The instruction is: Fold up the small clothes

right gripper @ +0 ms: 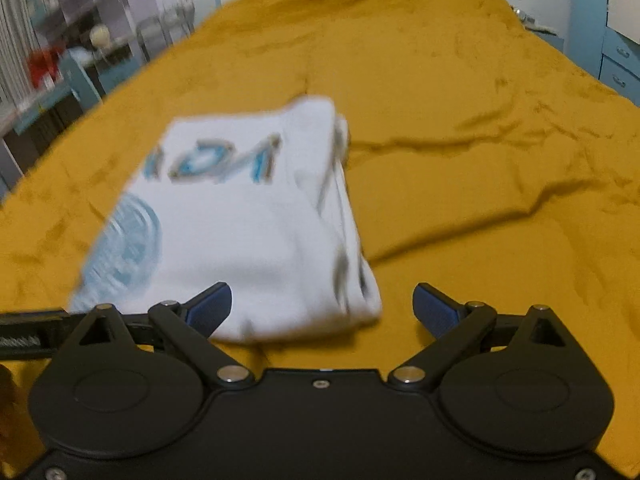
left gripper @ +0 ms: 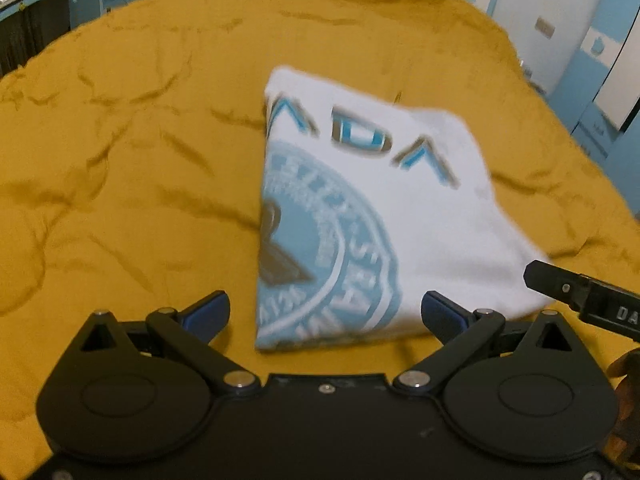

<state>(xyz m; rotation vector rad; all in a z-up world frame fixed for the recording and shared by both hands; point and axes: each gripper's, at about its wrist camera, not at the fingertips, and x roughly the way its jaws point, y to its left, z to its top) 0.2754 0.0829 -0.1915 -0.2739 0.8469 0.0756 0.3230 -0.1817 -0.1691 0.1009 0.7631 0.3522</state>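
Note:
A white shirt with blue letters and a round blue emblem lies folded into a compact rectangle on the mustard bedspread. My left gripper is open just in front of the shirt's near edge, with nothing between its blue-padded fingers. In the right wrist view the same folded shirt lies left of centre, stacked layers showing along its right side. My right gripper is open too, and its left finger overlaps the shirt's near edge. Part of the other gripper shows at the right.
The bedspread is wrinkled and spreads wide on all sides of the shirt. Blue drawers and cabinets stand beyond the bed at the right. Shelves with clutter stand at the left. A hand shows at the right edge.

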